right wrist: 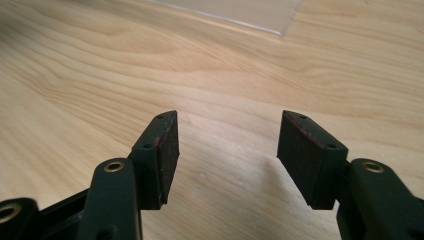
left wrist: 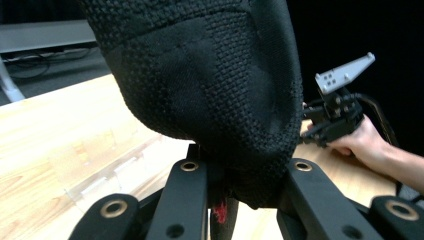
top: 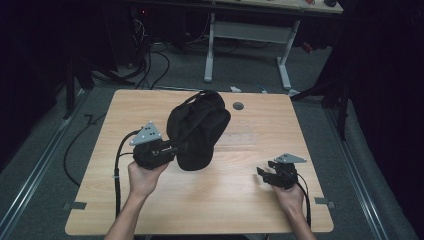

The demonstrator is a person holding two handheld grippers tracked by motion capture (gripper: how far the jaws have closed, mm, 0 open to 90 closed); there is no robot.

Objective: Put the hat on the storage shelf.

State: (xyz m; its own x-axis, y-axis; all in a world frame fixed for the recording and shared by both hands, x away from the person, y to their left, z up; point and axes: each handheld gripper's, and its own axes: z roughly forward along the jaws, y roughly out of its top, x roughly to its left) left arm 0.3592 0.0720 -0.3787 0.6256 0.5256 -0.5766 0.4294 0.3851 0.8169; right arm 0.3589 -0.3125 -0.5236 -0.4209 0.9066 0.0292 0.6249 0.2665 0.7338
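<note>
I see a wooden table mid-frame, a round grey grommet near its upper edge, and a white-legged desk at the top.

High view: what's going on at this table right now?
A person works at a wooden table with a gripper in each hand. The left gripper is shut on part of a black mesh-fabric bag, which stands bunched up near the table's middle. The right gripper is apart from the bag, low over bare wood at the right, its jaws open with nothing between them. A clear plastic sheet lies flat on the table.
</note>
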